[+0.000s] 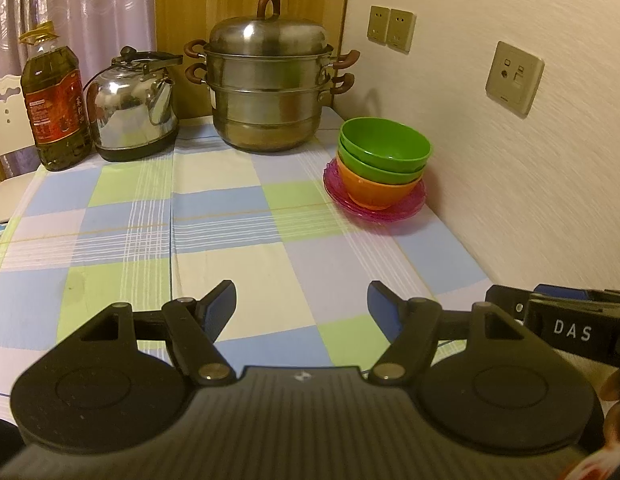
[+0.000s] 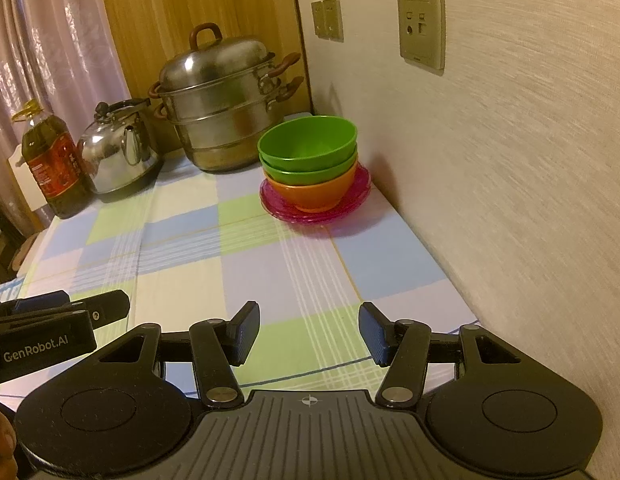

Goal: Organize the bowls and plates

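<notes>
Two green bowls (image 1: 386, 146) (image 2: 307, 140) nest in an orange bowl (image 1: 374, 190) (image 2: 310, 194), and the stack sits on pink translucent plates (image 1: 338, 192) (image 2: 360, 188) at the table's far right, by the wall. My left gripper (image 1: 301, 302) is open and empty, low over the near part of the checked tablecloth, well short of the stack. My right gripper (image 2: 307, 326) is open and empty too, near the table's front, with the stack ahead of it. Each gripper shows at the edge of the other's view.
A steel steamer pot (image 1: 269, 80) (image 2: 221, 104) stands at the back, a steel kettle (image 1: 133, 108) (image 2: 117, 148) and an oil bottle (image 1: 53, 100) (image 2: 51, 160) to its left. The wall (image 1: 510, 160) with sockets runs along the table's right edge.
</notes>
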{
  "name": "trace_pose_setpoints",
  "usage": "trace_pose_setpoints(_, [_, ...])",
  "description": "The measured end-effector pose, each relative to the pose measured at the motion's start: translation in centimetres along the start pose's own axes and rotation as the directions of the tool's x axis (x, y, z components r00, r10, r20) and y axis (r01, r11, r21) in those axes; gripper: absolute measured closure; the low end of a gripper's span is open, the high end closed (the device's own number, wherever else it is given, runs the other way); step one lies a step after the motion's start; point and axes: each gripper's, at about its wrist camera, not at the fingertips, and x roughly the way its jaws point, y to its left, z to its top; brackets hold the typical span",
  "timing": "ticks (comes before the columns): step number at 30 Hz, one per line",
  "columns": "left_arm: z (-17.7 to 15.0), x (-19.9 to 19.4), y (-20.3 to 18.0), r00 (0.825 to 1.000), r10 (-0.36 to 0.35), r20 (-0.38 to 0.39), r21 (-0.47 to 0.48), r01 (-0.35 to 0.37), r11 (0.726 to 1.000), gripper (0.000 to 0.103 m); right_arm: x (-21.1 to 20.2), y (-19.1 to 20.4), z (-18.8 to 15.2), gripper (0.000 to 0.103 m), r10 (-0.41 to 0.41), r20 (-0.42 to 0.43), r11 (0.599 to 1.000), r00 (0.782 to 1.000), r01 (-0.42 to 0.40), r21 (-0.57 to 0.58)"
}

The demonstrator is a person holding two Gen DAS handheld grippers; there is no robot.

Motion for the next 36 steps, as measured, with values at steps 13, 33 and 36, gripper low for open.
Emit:
trace_pose_setpoints(13, [-0.01, -0.04, -0.16, 1.0, 0.0, 0.0, 0.008, 0.0, 1.0, 0.033, 0.02, -0.29, 0.19, 0.048, 0.004, 0.006, 1.0, 1.0, -0.004, -0.007])
trace_pose_setpoints(33, [0.04, -0.12, -0.26, 1.0, -0.005, 0.001, 0.02, 0.005, 1.0, 0.033, 0.09, -0.44, 0.16, 0.048, 0.006, 0.007, 1.0, 1.0, -0.006, -0.005])
trace_pose_setpoints(36, [0.04, -0.12, -0.27, 1.0, -0.006, 0.0, 0.019, 0.006, 1.0, 0.033, 0.17, -0.56, 0.09, 0.048, 0.005, 0.005, 1.0, 1.0, -0.005, -0.003])
